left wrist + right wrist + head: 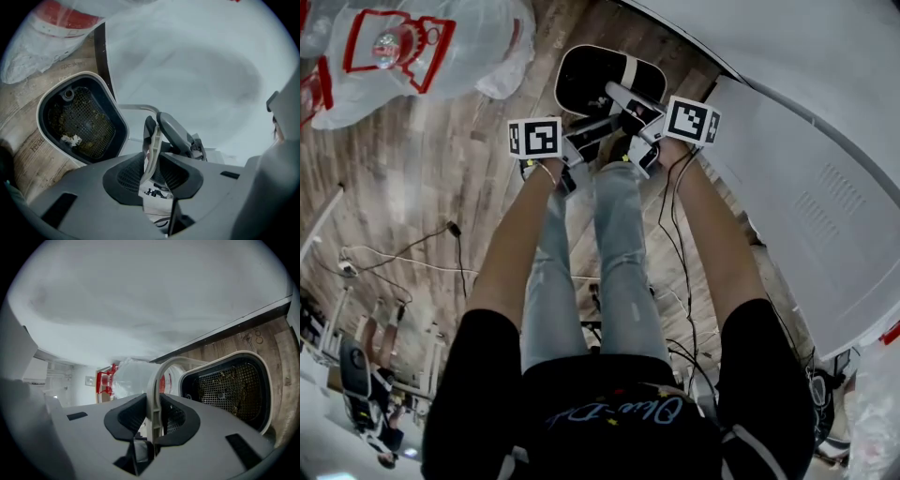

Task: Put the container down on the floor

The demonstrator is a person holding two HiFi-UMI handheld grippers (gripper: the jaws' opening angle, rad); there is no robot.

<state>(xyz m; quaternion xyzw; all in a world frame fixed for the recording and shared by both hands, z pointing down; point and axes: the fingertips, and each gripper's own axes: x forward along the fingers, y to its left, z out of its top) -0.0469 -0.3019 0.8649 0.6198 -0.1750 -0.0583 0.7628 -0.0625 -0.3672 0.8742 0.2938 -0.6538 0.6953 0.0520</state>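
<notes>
Container (609,80), black inside with a white rim and a mesh bottom, hangs low over the wooden floor (450,178), before the person's legs and beside a white appliance (806,187). The left gripper (152,161) and the right gripper (153,420) both pinch its thin white handle (152,380). Whether it touches the floor, I cannot tell.
</notes>
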